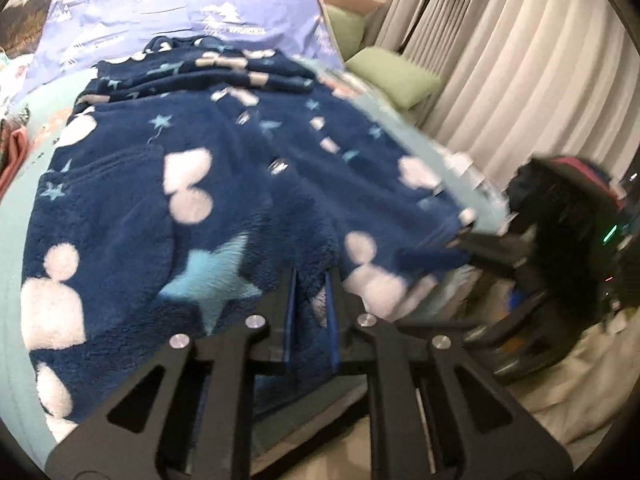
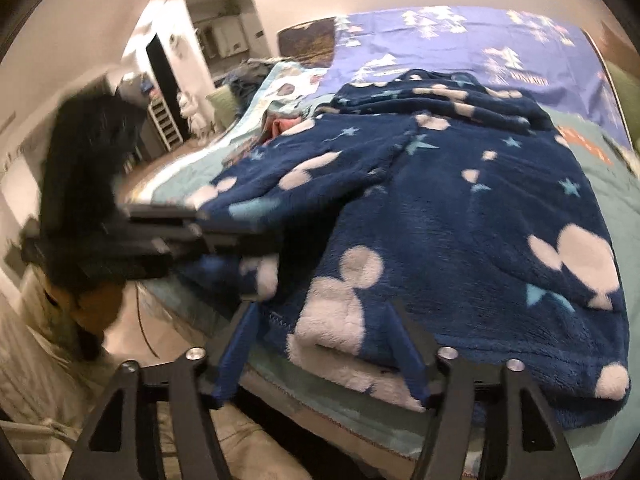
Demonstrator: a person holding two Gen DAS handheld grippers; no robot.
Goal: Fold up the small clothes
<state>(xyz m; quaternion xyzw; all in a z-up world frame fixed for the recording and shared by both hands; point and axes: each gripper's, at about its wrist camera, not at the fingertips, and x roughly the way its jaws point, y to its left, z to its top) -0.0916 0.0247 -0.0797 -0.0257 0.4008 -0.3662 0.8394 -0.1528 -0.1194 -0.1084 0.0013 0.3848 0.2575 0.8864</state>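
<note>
A navy fleece garment (image 1: 224, 184) with white mouse heads and blue stars lies spread on the bed; it also shows in the right wrist view (image 2: 460, 208). My left gripper (image 1: 311, 300) is shut on its near hem, fleece pinched between the blue pads. In the right wrist view it (image 2: 224, 236) enters from the left, holding the hem's left corner. My right gripper (image 2: 324, 344) is open, its fingers straddling the hem's near edge. In the left wrist view it (image 1: 460, 252) is blurred at the garment's right corner.
The bed has a light teal sheet (image 2: 624, 208) and a purple tree-print cover (image 1: 160, 4) at the far end. Green pillows (image 1: 392, 72) and white curtains (image 1: 520, 80) stand on the right. Other clothes (image 2: 280, 126) lie far left. The floor (image 2: 132, 336) is below the bed's edge.
</note>
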